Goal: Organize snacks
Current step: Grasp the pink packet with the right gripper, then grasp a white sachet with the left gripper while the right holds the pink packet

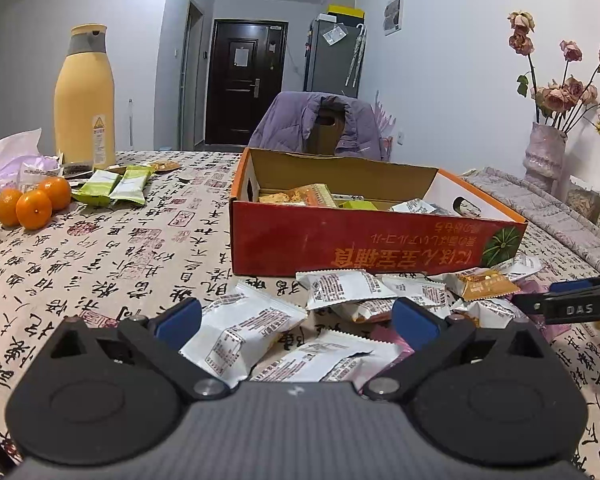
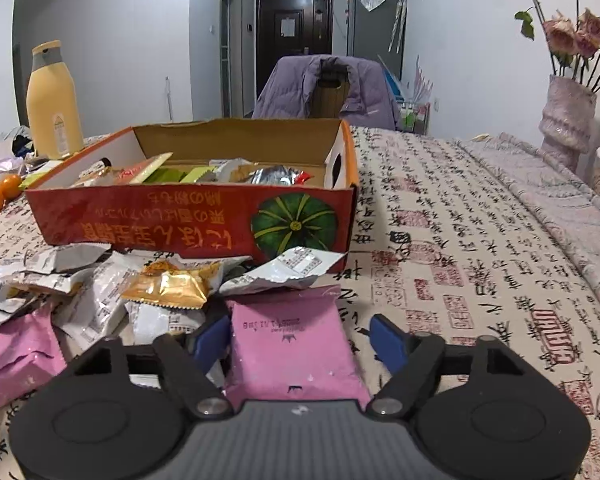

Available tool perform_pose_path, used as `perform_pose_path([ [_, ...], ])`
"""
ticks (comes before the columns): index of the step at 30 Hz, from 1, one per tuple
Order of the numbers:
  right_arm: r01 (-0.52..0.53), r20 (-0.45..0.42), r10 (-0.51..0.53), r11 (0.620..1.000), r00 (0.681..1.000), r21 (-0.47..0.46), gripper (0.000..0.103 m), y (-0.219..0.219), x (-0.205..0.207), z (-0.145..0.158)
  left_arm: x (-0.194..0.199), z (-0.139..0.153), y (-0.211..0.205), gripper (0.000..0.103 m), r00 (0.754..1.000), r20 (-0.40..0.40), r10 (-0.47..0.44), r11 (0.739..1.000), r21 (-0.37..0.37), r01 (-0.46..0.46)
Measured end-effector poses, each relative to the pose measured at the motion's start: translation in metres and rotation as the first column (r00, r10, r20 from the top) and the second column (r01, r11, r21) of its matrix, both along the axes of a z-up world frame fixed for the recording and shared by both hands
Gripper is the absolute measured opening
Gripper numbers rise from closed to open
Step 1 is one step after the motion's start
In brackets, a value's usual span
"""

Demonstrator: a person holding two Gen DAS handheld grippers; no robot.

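Note:
A red cardboard box [image 1: 340,244] [image 2: 160,220] stands open on the table with several snacks inside. A heap of white snack packets [image 1: 340,286] [image 2: 100,304], a gold packet [image 2: 168,286] and pink ones lies in front of it. My left gripper [image 1: 296,324] is open, low over white packets [image 1: 240,332], gripping nothing. My right gripper [image 2: 300,340] is open around a pink packet [image 2: 288,320]. Its left pad is at the packet's edge; a gap shows at the right pad. One of its fingers [image 1: 540,304] shows at the right of the left wrist view.
At the far left stand a tall yellow bottle [image 1: 85,96] [image 2: 54,104], three oranges [image 1: 32,204] and green packets [image 1: 112,188]. A vase of dried roses [image 2: 568,116] stands at the right. A chair with a purple jacket [image 1: 316,124] is behind the box.

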State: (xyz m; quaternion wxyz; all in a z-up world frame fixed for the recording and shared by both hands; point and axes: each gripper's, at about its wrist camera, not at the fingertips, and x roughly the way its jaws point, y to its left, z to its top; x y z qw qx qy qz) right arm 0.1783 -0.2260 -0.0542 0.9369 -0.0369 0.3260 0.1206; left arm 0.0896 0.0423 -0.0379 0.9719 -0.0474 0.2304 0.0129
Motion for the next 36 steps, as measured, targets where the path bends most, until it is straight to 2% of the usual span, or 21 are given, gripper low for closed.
perform_pose_path([
  [2, 0.001, -0.011, -0.001, 1.000, 1.000, -0.011, 0.067, 0.003, 0.001, -0.005, -0.001, 0.000, -0.001, 0.103, 1.000, 0.004, -0.004, 1.000, 0.005, 0.004],
  [10, 0.005, 0.006, -0.006, 1.000, 1.000, 0.025, 0.061, -0.003, -0.012, -0.005, -0.002, -0.001, 0.000, 0.103, 1.000, 0.006, -0.005, 1.000, -0.002, 0.005],
  [21, 0.027, 0.152, -0.040, 0.996, 0.988, 0.087, 0.061, -0.018, -0.061, 0.020, -0.001, 0.000, 0.000, 0.103, 1.000, -0.013, 0.010, 1.000, 0.001, -0.010],
  [28, 0.028, 0.193, -0.048, 0.994, 0.980, 0.106, 0.061, -0.023, -0.073, 0.031, -0.002, 0.010, 0.007, 0.103, 0.999, -0.032, 0.029, 0.999, 0.021, -0.028],
  [36, 0.029, 0.189, -0.051, 0.993, 0.981, 0.118, 0.061, -0.023, -0.072, 0.030, 0.021, 0.010, 0.023, 0.103, 0.988, -0.152, 0.040, 0.995, 0.093, -0.026],
])
